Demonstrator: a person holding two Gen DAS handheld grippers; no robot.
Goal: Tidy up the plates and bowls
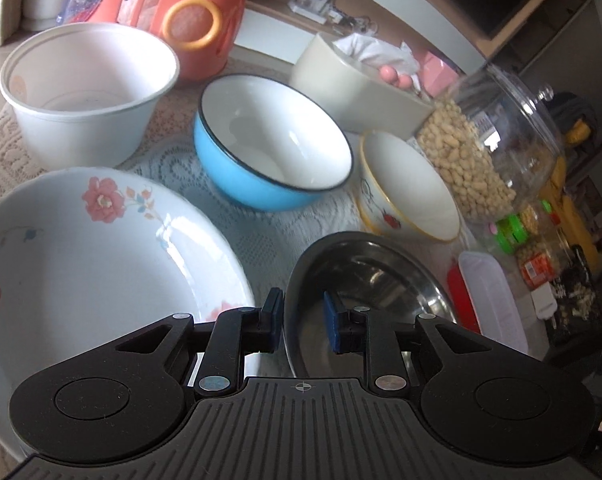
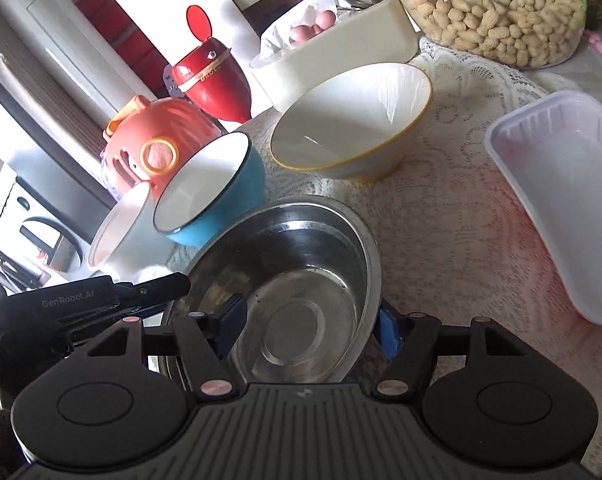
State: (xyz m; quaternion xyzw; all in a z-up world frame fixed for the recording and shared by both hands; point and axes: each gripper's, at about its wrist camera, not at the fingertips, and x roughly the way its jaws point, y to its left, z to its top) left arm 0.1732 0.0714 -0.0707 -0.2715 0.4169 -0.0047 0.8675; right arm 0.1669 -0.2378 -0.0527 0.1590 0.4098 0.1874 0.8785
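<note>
Steel bowl [image 2: 289, 292] sits bottom centre in both views, rim straddled on two sides. Left gripper [image 1: 301, 318] has its pads [image 1: 272, 308] either side of the near-left rim, not pressing yet; right gripper [image 2: 309, 326] is half-open around the opposite wall, not clamped either. Both point steeply down. I'd squeeze evenly, lift level, and clear the flowered plate [image 1: 101, 264] bottom left.
</note>
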